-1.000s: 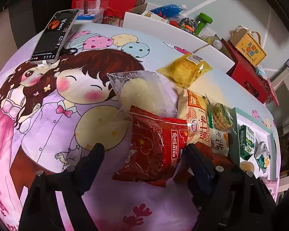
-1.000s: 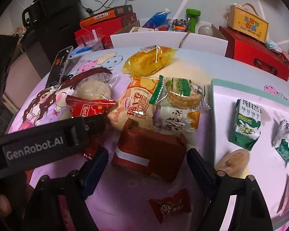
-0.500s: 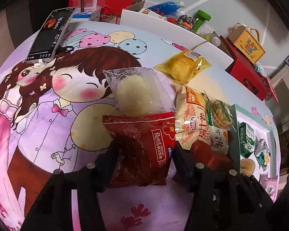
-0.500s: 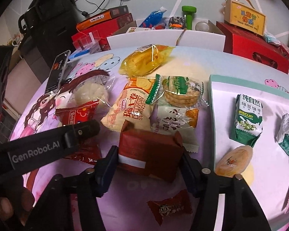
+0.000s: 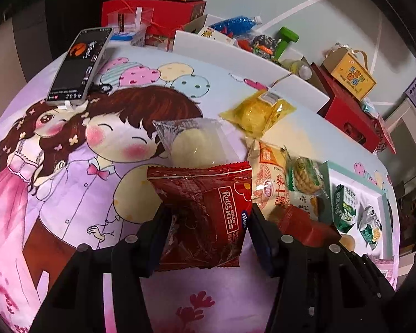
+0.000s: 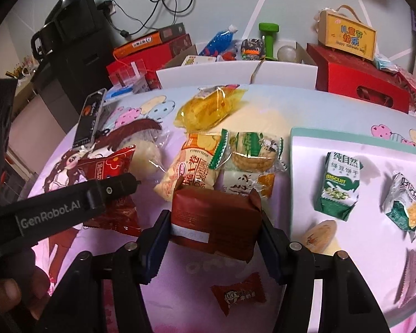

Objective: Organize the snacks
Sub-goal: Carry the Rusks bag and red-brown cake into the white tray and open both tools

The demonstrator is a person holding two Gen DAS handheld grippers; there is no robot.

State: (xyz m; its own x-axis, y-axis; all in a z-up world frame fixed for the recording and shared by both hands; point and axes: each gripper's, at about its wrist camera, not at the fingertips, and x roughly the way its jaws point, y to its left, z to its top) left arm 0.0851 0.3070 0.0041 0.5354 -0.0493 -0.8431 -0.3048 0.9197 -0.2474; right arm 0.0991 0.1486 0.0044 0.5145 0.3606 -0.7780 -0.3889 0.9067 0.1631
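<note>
My left gripper (image 5: 208, 219) is shut on a red "Kiss" snack bag (image 5: 205, 211), held a little above the cartoon-print cloth (image 5: 69, 183). My right gripper (image 6: 215, 223) is shut on a brown wrapped packet (image 6: 216, 219), also lifted slightly. Snacks lie in a pile on the cloth: a clear bag with a pale bun (image 5: 194, 144), a yellow bag (image 6: 208, 108), an orange-and-white roll bag (image 6: 191, 166), a green-edged biscuit pack (image 6: 252, 152). To the right is a white tray with a teal rim (image 6: 299, 133) holding a green biscuit pack (image 6: 338, 186) and other small packs.
A phone (image 5: 80, 63) lies on the cloth at the far left. A small red candy (image 6: 238, 294) sits near the front edge. White boxes, red cartons (image 6: 360, 86) and a yellow gift box (image 6: 346, 38) crowd the back. A hand holds the left gripper at lower left of the right wrist view.
Both grippers went from open to shut: the left closed on the red bag, the right on the brown packet. Both items have since lifted slightly off the cloth.
</note>
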